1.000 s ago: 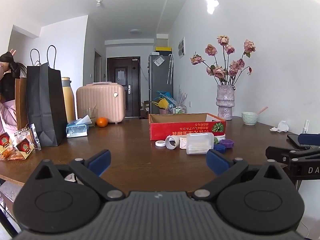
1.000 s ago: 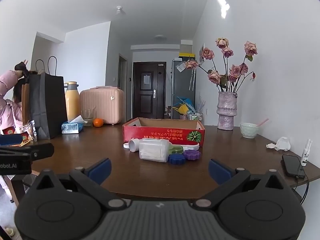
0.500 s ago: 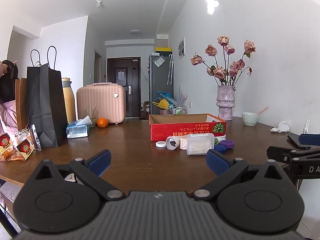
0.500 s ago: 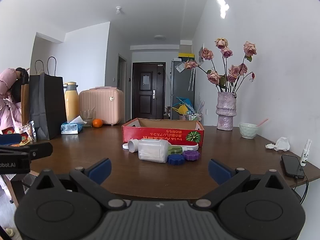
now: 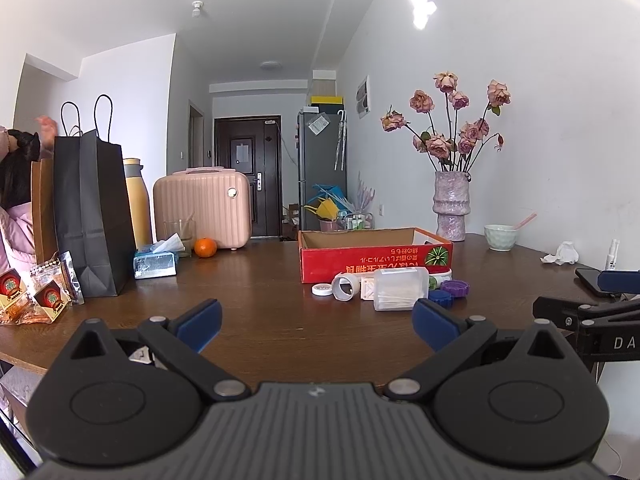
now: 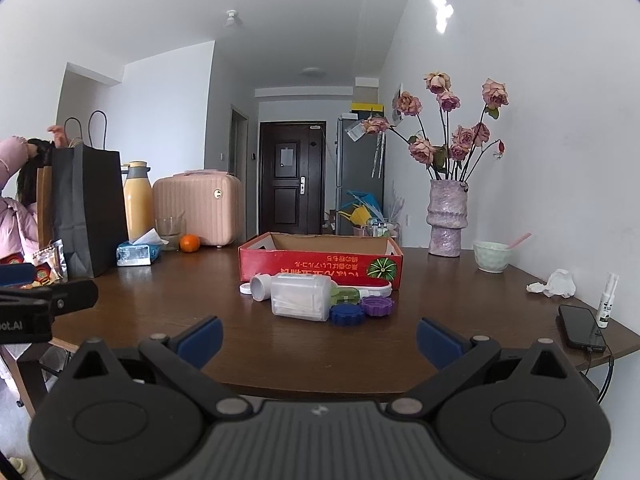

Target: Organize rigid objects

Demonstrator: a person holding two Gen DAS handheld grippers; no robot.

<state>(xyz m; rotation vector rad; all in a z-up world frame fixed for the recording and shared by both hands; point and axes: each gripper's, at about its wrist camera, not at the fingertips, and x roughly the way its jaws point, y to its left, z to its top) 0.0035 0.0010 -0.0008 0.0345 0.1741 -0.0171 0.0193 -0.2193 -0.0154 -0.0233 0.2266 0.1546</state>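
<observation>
Left gripper (image 5: 316, 322): fingers spread wide, holding nothing, above the near edge of the surface (image 5: 260, 300).
Right gripper (image 6: 319, 338): fingers equally wide apart, holding nothing, at the same edge.
Red cardboard box (image 6: 320, 262): open-topped, mid-surface.
Clear plastic container (image 6: 300, 296): on its side just before the box, beside a white tube (image 6: 262, 286), blue lid (image 6: 347, 314) and purple lid (image 6: 377, 305).
Far left corner: black paper bag (image 5: 94, 212), orange (image 5: 205, 247).

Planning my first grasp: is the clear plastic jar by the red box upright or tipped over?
Tipped over. The clear jar lies on its side on the table in front of the red box.
</observation>
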